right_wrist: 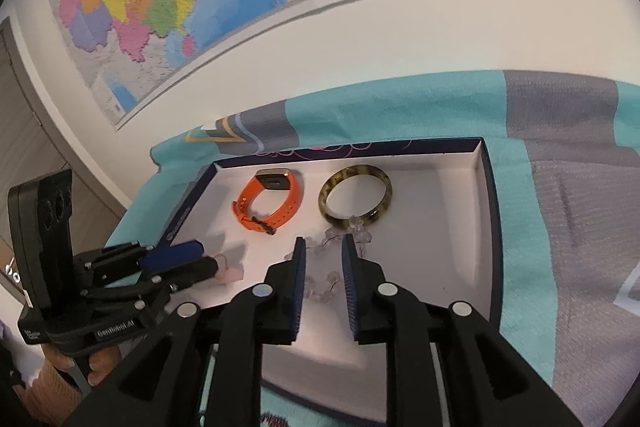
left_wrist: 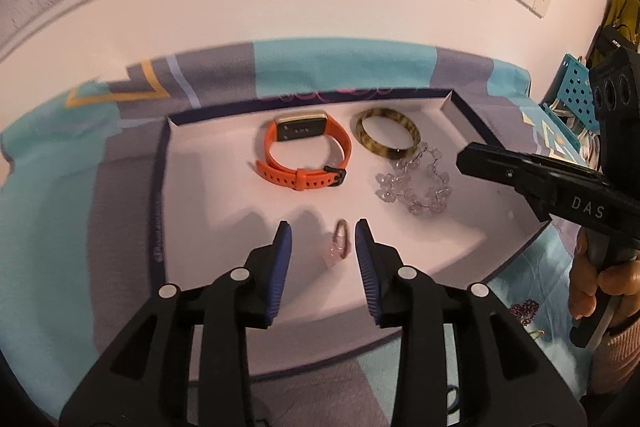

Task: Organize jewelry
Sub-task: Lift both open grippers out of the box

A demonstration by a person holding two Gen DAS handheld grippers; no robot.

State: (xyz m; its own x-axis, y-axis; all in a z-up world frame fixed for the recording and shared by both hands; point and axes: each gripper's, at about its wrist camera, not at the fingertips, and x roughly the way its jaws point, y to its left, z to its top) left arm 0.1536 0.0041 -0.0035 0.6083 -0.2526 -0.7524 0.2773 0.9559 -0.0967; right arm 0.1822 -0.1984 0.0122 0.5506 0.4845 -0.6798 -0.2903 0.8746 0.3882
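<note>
— Four pieces lie in the tray (left_wrist: 168,187); pink ring (left_wrist: 341,239) at lower centre, between the released left gripper (left_wrist: 323,241).
— Right gripper (right_wrist: 323,259)?
— Released over the crystal bracelet (right_wrist: 320,287). Next, I judge: fetch remaining jewelry.

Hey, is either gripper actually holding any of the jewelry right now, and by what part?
Neither. The left gripper stands open around the pink ring, pads clear; the right gripper stands open over the crystal bead bracelet.

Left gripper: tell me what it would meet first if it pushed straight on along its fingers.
Probably the small pink ring lying between the open fingers of the left gripper on the white floor of the navy-rimmed box; past it, the orange watch. Depth is uncertain.
</note>
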